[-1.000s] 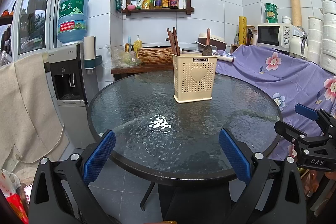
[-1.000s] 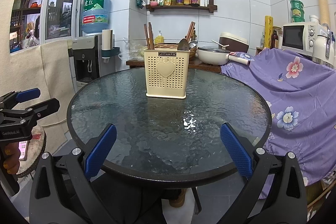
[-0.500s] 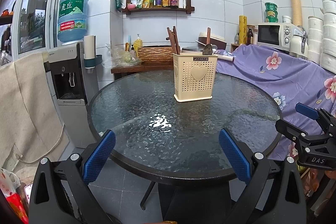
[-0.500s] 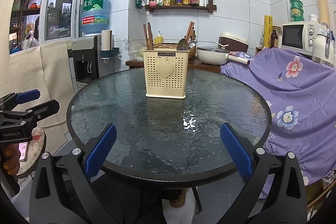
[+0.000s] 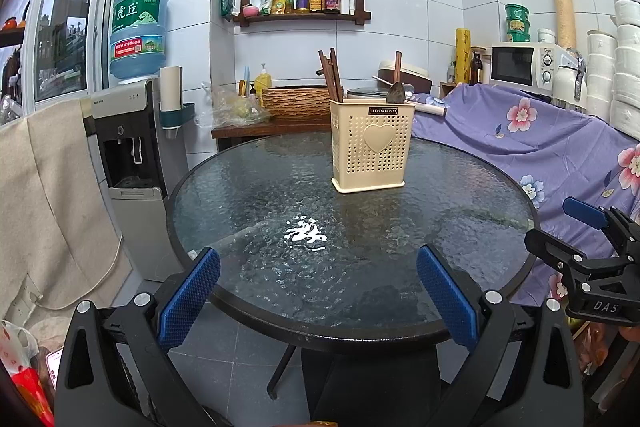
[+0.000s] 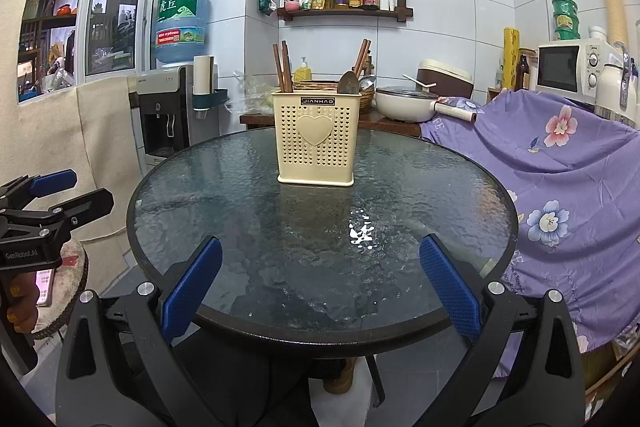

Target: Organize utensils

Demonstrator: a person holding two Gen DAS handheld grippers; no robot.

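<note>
The round glass worktop [image 5: 248, 195] carries the utensil holder [image 5: 371, 147] ahead of both spread, empty tools: right of centre for the left hand-held gripper [image 5: 318, 291], nearly centred for the right hand-held gripper [image 6: 320, 285], seemingly slightly nearer. Chopsticks [image 6: 282, 69] stand upright.

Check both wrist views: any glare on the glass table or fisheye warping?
Left wrist view: white glare patch on the glass table in front of the utensil holder; wall tiles bow. Right wrist view: smaller glare; dark corners, edges curved.
</note>
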